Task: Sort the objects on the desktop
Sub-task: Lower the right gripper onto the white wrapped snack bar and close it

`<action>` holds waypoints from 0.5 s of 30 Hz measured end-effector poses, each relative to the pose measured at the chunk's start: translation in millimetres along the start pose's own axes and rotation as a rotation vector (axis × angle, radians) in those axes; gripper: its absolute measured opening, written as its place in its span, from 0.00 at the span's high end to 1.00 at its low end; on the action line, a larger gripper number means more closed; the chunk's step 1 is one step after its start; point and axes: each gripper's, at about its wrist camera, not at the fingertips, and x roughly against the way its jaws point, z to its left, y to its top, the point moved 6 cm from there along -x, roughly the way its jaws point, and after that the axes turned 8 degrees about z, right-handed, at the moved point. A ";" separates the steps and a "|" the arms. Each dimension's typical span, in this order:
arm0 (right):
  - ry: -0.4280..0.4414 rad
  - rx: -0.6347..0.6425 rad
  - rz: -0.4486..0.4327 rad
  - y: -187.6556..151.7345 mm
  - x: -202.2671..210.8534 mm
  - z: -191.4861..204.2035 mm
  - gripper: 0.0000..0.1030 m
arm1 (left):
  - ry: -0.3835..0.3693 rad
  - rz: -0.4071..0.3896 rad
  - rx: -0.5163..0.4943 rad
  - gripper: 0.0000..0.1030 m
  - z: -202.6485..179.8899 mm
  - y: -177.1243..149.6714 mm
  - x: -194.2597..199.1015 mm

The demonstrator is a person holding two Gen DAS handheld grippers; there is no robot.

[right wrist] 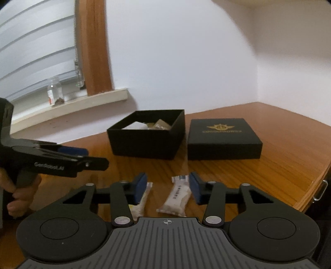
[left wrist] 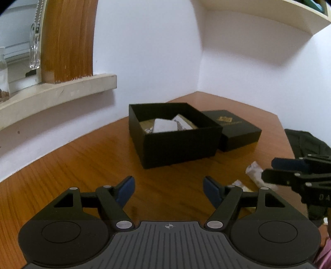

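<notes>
An open black box (left wrist: 173, 132) (right wrist: 148, 134) stands on the wooden desk and holds several small packets. Its black lid (left wrist: 233, 128) (right wrist: 223, 138) with a gold logo lies to its right. Two white snack packets lie on the desk: one (right wrist: 175, 196) between my right gripper's fingers, one (right wrist: 142, 198) beside its left finger. My right gripper (right wrist: 167, 188) is open above them, not touching; it also shows in the left wrist view (left wrist: 271, 169). My left gripper (left wrist: 168, 190) is open and empty over bare desk in front of the box, also seen in the right wrist view (right wrist: 91, 159).
A windowsill (left wrist: 55, 97) (right wrist: 68, 107) with a small glass bottle (right wrist: 55, 91) runs along the left wall. A white shelf (left wrist: 269, 16) hangs above the corner. A dark bag (left wrist: 306, 142) lies off the desk's right edge (right wrist: 314, 186).
</notes>
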 end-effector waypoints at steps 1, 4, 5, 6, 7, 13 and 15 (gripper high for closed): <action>-0.007 -0.004 0.003 -0.9 -1.4 -0.7 0.57 | 0.005 0.002 -0.003 0.24 0.5 -0.9 -0.3; -0.026 -0.002 0.008 -4.1 -4.6 -1.3 0.57 | -0.004 -0.013 0.015 0.19 4.3 -1.3 3.1; -0.033 0.002 0.009 -5.2 -5.6 -1.2 0.57 | -0.003 -0.008 0.021 0.19 5.4 -1.4 2.1; -0.041 0.004 0.009 -6.1 -6.5 -1.0 0.57 | 0.000 0.002 0.030 0.19 6.7 -1.5 0.2; -0.048 0.007 0.010 -7.1 -7.5 -0.8 0.57 | 0.007 0.016 0.038 0.19 8.1 -1.8 -1.7; -0.077 0.014 0.021 -12.8 -15.3 0.1 0.57 | 0.072 0.087 0.058 0.18 12.9 -6.0 -12.1; -0.086 0.017 0.019 -13.9 -16.8 0.6 0.57 | 0.074 0.091 0.051 0.17 12.3 -6.4 -12.5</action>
